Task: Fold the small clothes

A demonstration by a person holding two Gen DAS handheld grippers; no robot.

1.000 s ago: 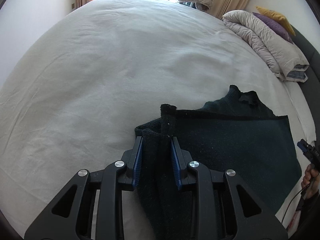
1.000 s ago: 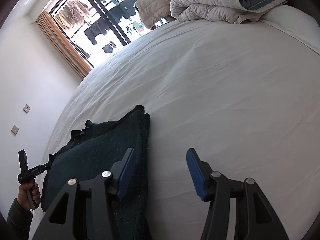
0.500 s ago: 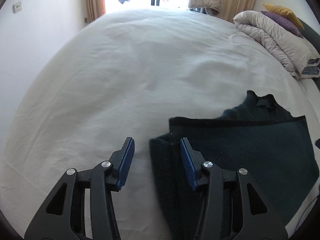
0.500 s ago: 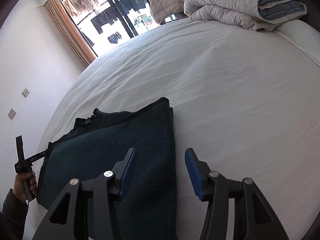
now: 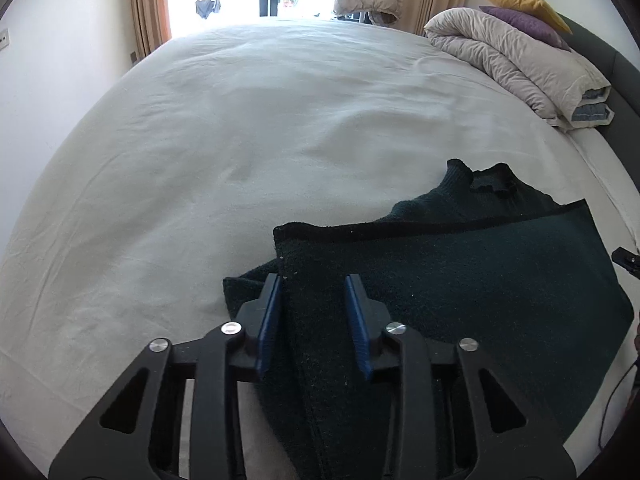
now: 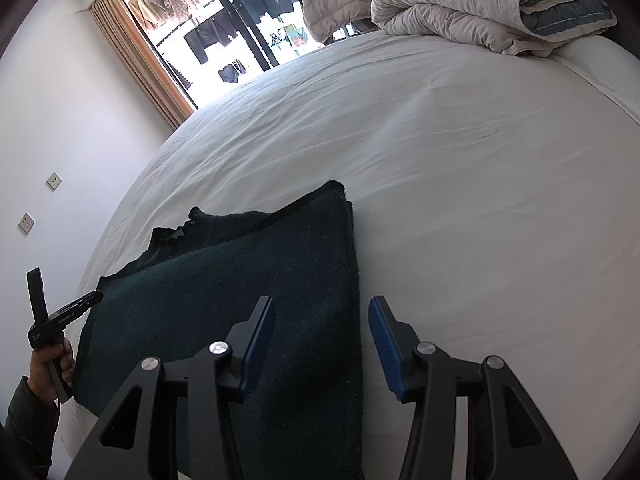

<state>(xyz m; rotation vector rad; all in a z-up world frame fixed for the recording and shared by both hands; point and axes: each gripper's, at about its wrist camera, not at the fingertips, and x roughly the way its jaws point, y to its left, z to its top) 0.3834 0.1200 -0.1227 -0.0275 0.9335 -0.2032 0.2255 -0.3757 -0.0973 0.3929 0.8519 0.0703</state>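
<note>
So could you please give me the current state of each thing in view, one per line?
Dark sweater: folded over, lying flat on the bed, collar end sticking out.
Left gripper: jaws closing, a fold of the sweater between them.
Right gripper: open, over the sweater's edge, holding nothing.
Bed sheet: spread out, lightly creased.
Duvet: bundled at the head of the bed.
Curtains: drawn back.

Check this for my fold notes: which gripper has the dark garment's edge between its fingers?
The left gripper, closing over the dark garment; the right gripper hangs open.

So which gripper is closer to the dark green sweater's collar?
Left. The left gripper, jaws closing around the dark green sweater's side edge, sits nearer its collar. The right gripper straddles the opposite edge.
</note>
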